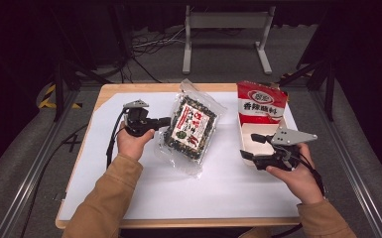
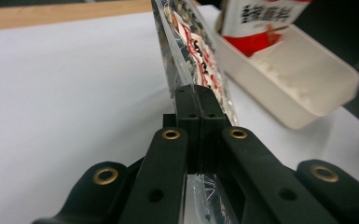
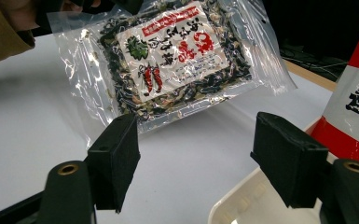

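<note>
A clear packet of dark dried food with a white and red label [image 1: 191, 126] [image 3: 177, 60] hangs tilted above the white sheet at mid-table. My left gripper [image 1: 166, 121] [image 2: 197, 100] is shut on the packet's left edge, and the clear film [image 2: 186, 60] rises edge-on from between its pads. At the right, my right gripper [image 1: 250, 145] [image 3: 196, 158] stands open with nothing between its jaws, over the near end of a white tray [image 1: 244, 144] [image 3: 242, 205]. A red and white bag [image 1: 259, 104] [image 3: 356, 102] stands upright in that tray.
A white sheet [image 1: 218, 183] covers most of the wooden table [image 1: 111, 91]. The white tray [image 2: 307, 84] lies just right of the lifted packet. Behind the table stands a grey metal frame [image 1: 225, 34] with cables on the floor.
</note>
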Demonstrator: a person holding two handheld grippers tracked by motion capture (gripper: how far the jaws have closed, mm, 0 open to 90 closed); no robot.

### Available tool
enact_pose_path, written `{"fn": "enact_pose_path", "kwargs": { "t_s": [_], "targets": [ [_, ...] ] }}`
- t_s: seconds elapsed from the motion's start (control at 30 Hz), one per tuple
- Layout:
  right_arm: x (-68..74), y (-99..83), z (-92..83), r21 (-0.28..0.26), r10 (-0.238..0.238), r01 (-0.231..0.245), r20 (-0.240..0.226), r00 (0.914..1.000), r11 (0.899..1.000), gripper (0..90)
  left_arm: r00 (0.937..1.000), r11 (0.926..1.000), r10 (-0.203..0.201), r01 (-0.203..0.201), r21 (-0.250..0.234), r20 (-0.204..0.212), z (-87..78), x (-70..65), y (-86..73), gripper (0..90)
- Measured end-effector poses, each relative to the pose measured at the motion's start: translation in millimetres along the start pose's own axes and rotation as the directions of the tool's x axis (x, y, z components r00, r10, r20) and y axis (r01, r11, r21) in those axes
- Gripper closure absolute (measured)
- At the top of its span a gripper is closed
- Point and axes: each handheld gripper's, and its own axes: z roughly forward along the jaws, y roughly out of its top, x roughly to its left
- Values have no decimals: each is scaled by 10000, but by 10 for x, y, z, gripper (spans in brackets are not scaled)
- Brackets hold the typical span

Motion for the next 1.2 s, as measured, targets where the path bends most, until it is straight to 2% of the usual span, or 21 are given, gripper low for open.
{"fn": "enact_pose_path", "kwargs": {
  "t_s": [0.17, 0.2, 0.23, 0.27, 0.33, 0.43, 0.5, 0.57, 0.67, 0.73, 0.77, 0.87, 0.93, 1.0, 1.13, 1.17, 1.2],
  "targets": [
    [1, 3, 0, 17, 19, -19, -16, 10000, 10000, 318, 9982, 9979, 577, -572, -300, 157, -87, -198, 27, 900],
    [0, 3, -2, 14, 25, -25, -11, 10000, 10000, 318, 9982, 9979, 577, -572, -300, 157, -87, -198, 27, 900],
    [-1, 3, -3, 7, 24, -24, -7, 10000, 10000, 318, 9947, 9935, 1031, -1029, -483, 7, -117, -290, 20, 900],
    [0, 4, -6, -1, 49, -49, -7, 10000, 10000, 318, 9929, 9913, 1188, -1189, -563, -59, -132, -348, 13, 900],
    [-1, 4, -9, -20, 63, -63, -1, 10000, 10000, 319, 9910, 9890, 1337, -1339, -627, -81, -151, -401, 7, 900],
    [-4, 4, -11, -8, 71, -71, 5, 10000, 10000, 323, 9825, 9789, 1863, -1857, -859, -5, -221, -562, 6, 900],
    [1, 6, -9, -1, 59, -59, -8, 10000, 10000, 323, 9794, 9750, 2020, -2006, -955, 48, -258, -637, 5, 900],
    [4, 9, -6, -19, 28, -28, -27, 10000, 10000, 323, 9717, 9666, 2359, -2332, -1059, 137, -303, -721, 4, 900],
    [7, 11, -3, -25, 35, -35, -26, 10000, 10000, 323, 9672, 9610, 2536, -2501, -1181, 148, -352, -808, -7, 900],
    [9, 12, 0, -24, 39, -39, -36, 10000, 10000, 323, 9620, 9551, 2730, -2698, -1224, 98, -392, -851, -9, 900],
    [9, 12, 2, -14, 34, -34, -34, 10000, 10000, 323, 9623, 9546, 2720, -2688, -1285, 80, -416, -878, -16, 900],
    [18, 7, 22, 68, 69, -69, -29, 10000, 10000, 325, 9572, 9485, 2891, -2851, -1380, 94, -476, -911, -21, 900],
    [25, 3, 40, 113, 104, -103, -53, 9999, 9999, 325, 9579, 9479, 2869, -2819, -1481, 129, -512, -935, -29, 900],
    [34, 0, 67, 190, 88, -86, -66, 9999, 9998, 325, 9547, 9436, 2971, -2909, -1578, 167, -559, -963, -32, 900],
    [41, -11, 123, 133, 312, -310, -98, 9995, 9994, 336, 9518, 9396, 3058, -2977, -1692, 239, -614, -1010, -40, 900],
    [43, -24, 150, -71, 506, -506, -121, 9986, 9987, 344, 9487, 9366, 3147, -3052, -1724, 304, -636, -1028, -41, 900],
    [42, -34, 180, -229, 724, -730, -273, 9970, 9971, 355, 9484, 9357, 3157, -3058, -1762, 308, -647, -1043, -45, 900]
  ]
}}
